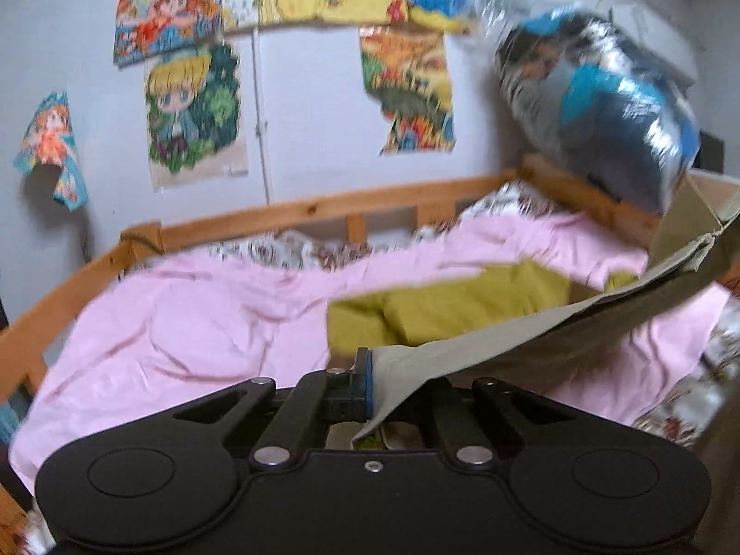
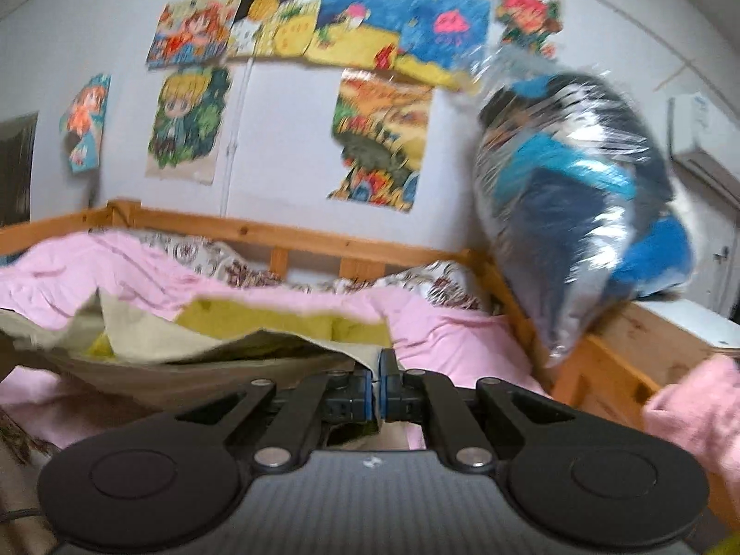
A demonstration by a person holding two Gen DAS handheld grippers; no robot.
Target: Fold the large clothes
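A beige garment (image 1: 532,328) is lifted above the bed, stretched between my two grippers. My left gripper (image 1: 375,384) is shut on its edge; the cloth runs up and right from the jaws and hides the right finger. My right gripper (image 2: 379,384) is shut on the garment's other edge (image 2: 194,342), which sags off to the left. An olive-yellow garment (image 1: 444,310) lies on the pink sheet (image 1: 185,323) beneath the beige one; it also shows in the right wrist view (image 2: 277,314). Both views are blurred.
A wooden bed rail (image 1: 323,208) runs along the far side and corners. A floral quilt (image 2: 222,263) lies behind the sheet. A shiny plastic bag of blue clothes (image 2: 578,203) stands at the right corner. A pink cloth (image 2: 693,411) sits at right. Posters cover the wall (image 2: 277,148).
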